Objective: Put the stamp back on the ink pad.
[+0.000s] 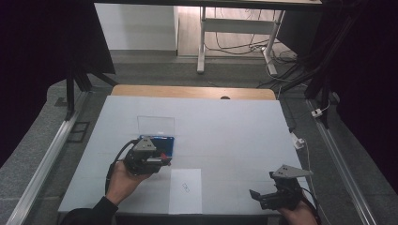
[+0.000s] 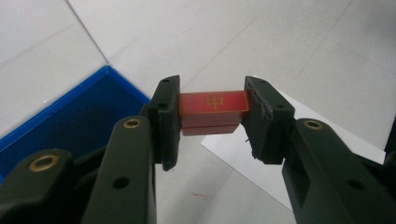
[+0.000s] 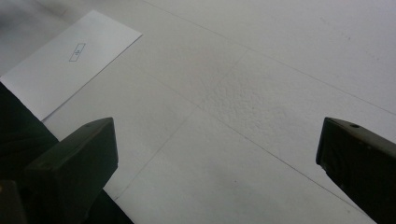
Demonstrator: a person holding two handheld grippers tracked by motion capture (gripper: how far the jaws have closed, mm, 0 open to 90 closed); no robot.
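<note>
A small red rectangular block with a gold cross-like mark inside a thin gold border (image 2: 214,103) sits pinched between the two black jaws of the left hand-held gripper (image 2: 212,122), which press on its two short ends and hold it clear of the surface. A second red layer shows just under the marked face, so it may be two pieces stacked; I cannot tell. In the high view the same red block shows as a small red spot (image 1: 163,156) at the front of the left hand-held gripper (image 1: 159,161), held by the person's left hand (image 1: 123,178) over the left-centre of the table.

Just beside and partly under that gripper lies a shallow blue tray with a raised rim (image 1: 170,140), its dark blue inside seen at the left of the left gripper view (image 2: 70,121). Beyond the tray stands a clear rectangular plastic lid or sheet (image 1: 156,125).

A white paper sheet printed with a small outlined rectangle (image 1: 186,190) lies near the front edge of the white-covered table (image 1: 225,131), to the right of the left gripper; its corner shows below the held block (image 2: 261,172).

The right hand-held gripper (image 1: 263,196) is well apart, near the table's front right corner, in the person's right hand (image 1: 295,216). Its jaws stand wide apart with nothing between them, above bare table surface (image 3: 261,93), the paper sheet (image 3: 70,60) off to one side.
</note>
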